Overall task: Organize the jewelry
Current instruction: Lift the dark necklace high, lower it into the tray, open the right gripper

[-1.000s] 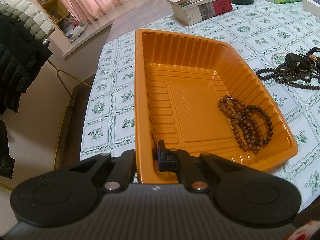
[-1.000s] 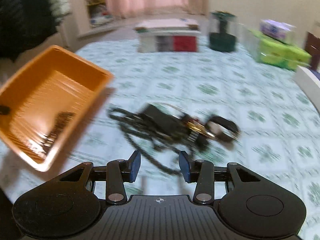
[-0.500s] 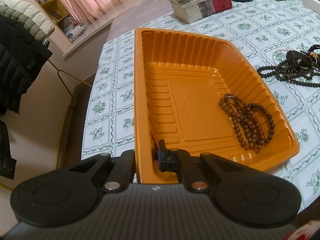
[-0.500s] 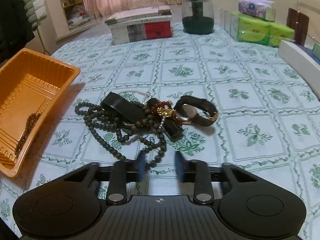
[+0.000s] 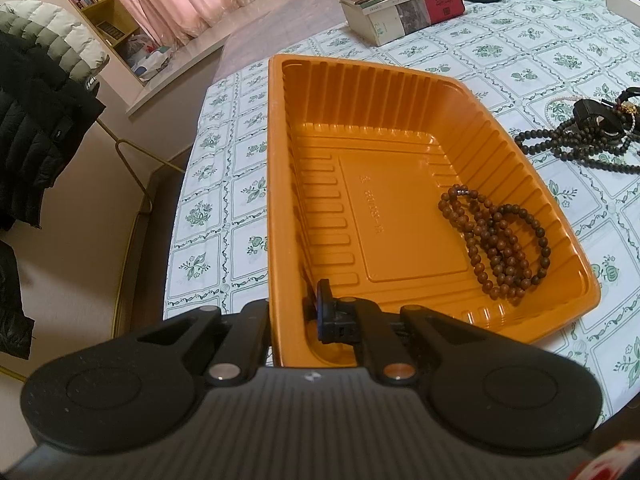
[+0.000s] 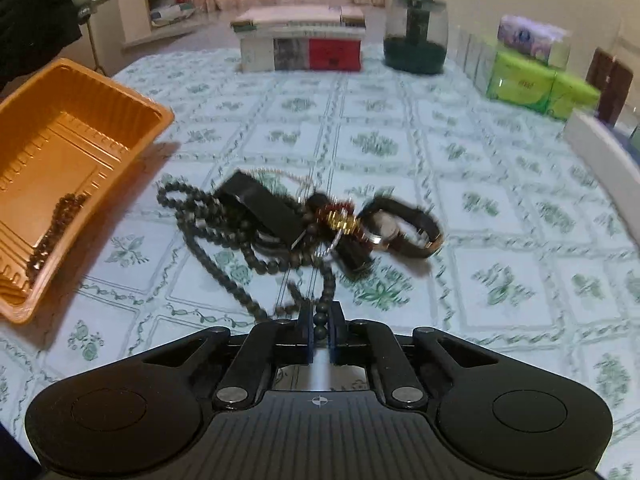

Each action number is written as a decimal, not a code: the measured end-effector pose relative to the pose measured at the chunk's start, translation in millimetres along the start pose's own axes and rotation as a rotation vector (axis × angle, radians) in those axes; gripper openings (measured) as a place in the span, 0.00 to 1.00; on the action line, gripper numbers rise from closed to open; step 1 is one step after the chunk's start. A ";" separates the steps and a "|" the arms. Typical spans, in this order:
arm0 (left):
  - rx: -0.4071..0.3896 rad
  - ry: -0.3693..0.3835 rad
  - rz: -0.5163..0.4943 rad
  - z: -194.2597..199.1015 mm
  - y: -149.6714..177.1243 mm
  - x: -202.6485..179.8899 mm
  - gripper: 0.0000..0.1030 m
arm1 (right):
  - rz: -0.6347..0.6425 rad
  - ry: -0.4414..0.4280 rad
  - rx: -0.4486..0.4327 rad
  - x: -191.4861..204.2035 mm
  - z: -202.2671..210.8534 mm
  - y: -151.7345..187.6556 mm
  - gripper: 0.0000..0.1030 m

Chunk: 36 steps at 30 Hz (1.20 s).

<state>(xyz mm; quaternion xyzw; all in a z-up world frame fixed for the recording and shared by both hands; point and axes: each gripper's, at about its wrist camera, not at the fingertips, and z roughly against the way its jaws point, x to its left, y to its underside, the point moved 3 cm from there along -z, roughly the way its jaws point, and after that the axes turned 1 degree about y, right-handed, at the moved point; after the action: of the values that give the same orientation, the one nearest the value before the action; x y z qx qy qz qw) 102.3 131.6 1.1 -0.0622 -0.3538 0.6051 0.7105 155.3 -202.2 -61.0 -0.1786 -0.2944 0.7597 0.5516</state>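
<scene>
Dark bead necklace [image 6: 224, 236] lies in a tangled pile on the tabletop [image 6: 500, 208], just right of the orange tray [image 6: 60, 184], knotted with a black band [image 6: 264, 208], a watch [image 6: 400, 228] and a gold-and-red piece [image 6: 340, 218]. One strand runs back to the right claw [image 6: 320, 332], which is pinched on it, a bead visible between the jaws. Brown bead bracelet [image 5: 496, 240] already sits in the tray's right side.

Left claw [image 5: 294, 312] clamps the tray's near wall, one finger inside, one outside.

Judgement: step in hand is lifting the necklace free. Raise slowly and straight up so the strand slides out of the pile; watch for the band or watch being dragged along. Left claw should keep the tray steady and tilted toward the pile.

Versus 0.5 s ago: right claw was open above the strand; now closed on it. The view is blurred now. Tray hold unchanged.
</scene>
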 end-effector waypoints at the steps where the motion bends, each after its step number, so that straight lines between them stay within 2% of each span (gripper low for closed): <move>1: 0.000 0.000 0.000 0.0 0.0 -0.1 0.05 | 0.005 0.003 -0.015 0.1 6.8 -3.1 0.06; 12: -0.001 0.000 0.001 -0.5 0.3 -0.2 0.05 | 0.150 -0.018 -0.272 24.9 105.4 -69.0 0.06; 23: -0.003 0.001 0.001 -0.3 -0.5 -0.1 0.05 | 0.315 -0.056 -0.496 64.3 176.2 -126.1 0.06; 28: -0.004 0.002 0.002 -0.2 -0.7 0.2 0.05 | 0.373 -0.070 -0.569 79.2 197.3 -145.9 0.06; 36: -0.003 0.006 0.006 -1.2 -1.5 -0.3 0.05 | 0.444 -0.090 -0.637 101.4 209.2 -166.5 0.06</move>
<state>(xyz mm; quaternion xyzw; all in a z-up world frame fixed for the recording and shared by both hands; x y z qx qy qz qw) 104.2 131.4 0.8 -0.0664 -0.3525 0.6064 0.7097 119.4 -122.5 211.3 -0.3666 -0.4938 0.7382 0.2772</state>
